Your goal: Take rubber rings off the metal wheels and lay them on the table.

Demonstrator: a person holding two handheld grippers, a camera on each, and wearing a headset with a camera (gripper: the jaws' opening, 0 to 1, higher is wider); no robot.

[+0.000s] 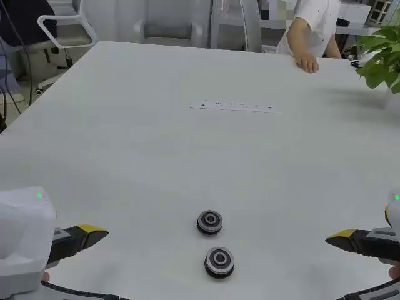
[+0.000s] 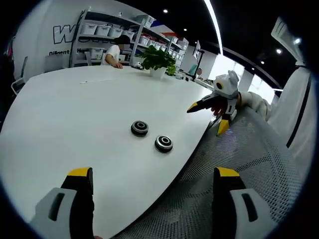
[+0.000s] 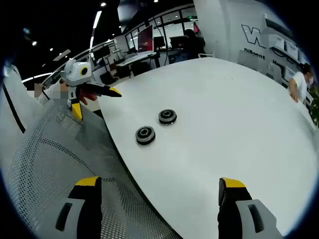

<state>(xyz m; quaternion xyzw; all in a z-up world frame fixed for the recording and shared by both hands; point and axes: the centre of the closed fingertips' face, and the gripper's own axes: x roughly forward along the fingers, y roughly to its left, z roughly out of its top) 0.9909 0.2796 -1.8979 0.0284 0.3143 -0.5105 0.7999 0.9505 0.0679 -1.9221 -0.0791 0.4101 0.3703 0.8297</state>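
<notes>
Head view: far wheel [image 1: 210, 222] and near wheel [image 1: 219, 262] close together near front edge of table [image 1: 156, 150], dark rubber rings [image 1: 209, 266] seemingly on both. I judge nothing done.
Left gripper view: my left gripper [image 2: 153, 174] spread wide, empty.
Right gripper view: right gripper [image 3: 160, 182] likewise wide, empty.

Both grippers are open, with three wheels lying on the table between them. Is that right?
Not quite: there are two wheels, not three. The head view shows the near wheel and the far wheel just beyond it on the table. The left gripper and the right gripper are open, as you said.
</notes>
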